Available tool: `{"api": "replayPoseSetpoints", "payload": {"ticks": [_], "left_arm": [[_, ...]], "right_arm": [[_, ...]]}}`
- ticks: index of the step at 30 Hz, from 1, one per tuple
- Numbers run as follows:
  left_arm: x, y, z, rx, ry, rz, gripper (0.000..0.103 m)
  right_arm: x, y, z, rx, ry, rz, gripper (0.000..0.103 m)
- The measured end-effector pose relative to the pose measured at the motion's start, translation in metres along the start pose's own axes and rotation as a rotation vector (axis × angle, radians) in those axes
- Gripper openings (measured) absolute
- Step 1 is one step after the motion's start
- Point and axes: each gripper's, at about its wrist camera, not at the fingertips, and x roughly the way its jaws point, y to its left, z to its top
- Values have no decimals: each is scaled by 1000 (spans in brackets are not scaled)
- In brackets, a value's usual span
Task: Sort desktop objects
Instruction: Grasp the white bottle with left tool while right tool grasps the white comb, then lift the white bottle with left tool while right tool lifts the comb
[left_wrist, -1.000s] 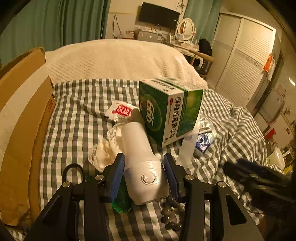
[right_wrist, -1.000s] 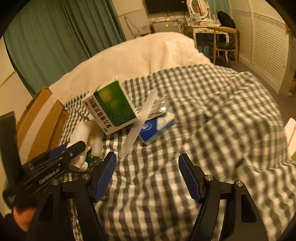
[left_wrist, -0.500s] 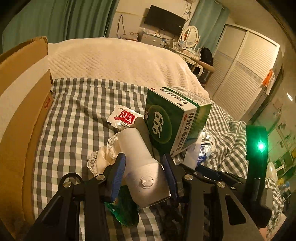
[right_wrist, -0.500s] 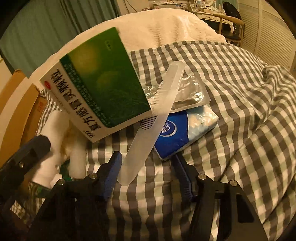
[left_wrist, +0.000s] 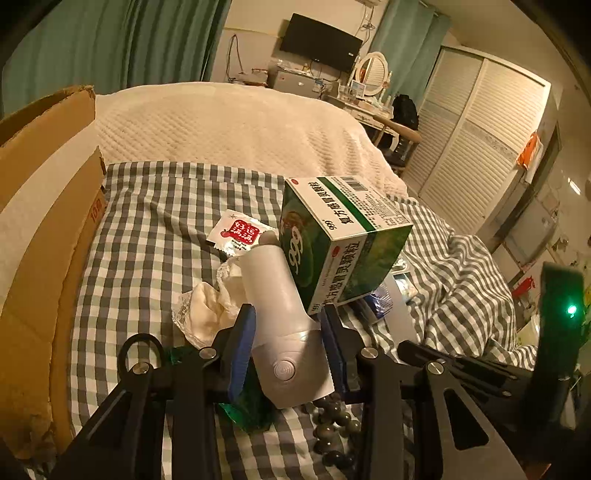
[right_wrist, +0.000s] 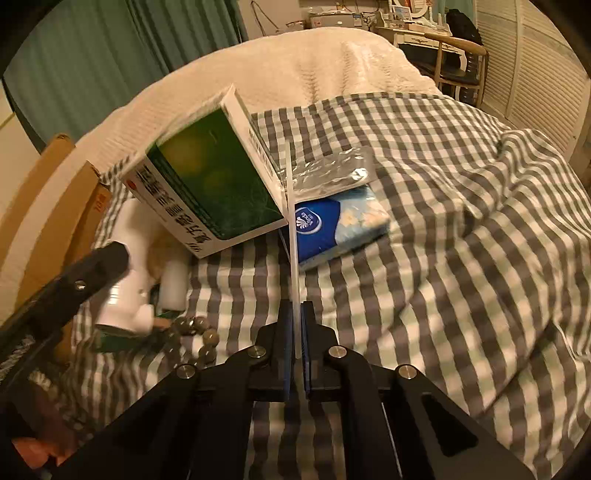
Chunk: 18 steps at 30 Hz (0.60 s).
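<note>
In the left view, the left claw (left_wrist: 286, 347) is squeezing the fat near end of a hard, smooth white bottle (left_wrist: 284, 317) lying on the checked bed, and in the right view, the right claw (right_wrist: 295, 354) is pinching shut on the near end of a thin, light, bendy comb (right_wrist: 292, 236) leaning on the green box (right_wrist: 210, 181).

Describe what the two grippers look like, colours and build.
Both are matte black angular linkage frames with silver screws and ribbed blue pads. Left gripper, right gripper. In the left view, the right unit carries a black upright part with a green light.
</note>
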Motion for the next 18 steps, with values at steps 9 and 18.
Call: {"api": "replayPoseSetpoints", "payload": {"ticks": [9,18], "left_arm": [[-14,-10,-8,55,15,-24,13],[-13,-4,-20,13,68,-58,13]], "right_arm": [[-27,-3,-1,-8,-23,-18,4],[-53,-6,-38,3,2,-53,4]]}}
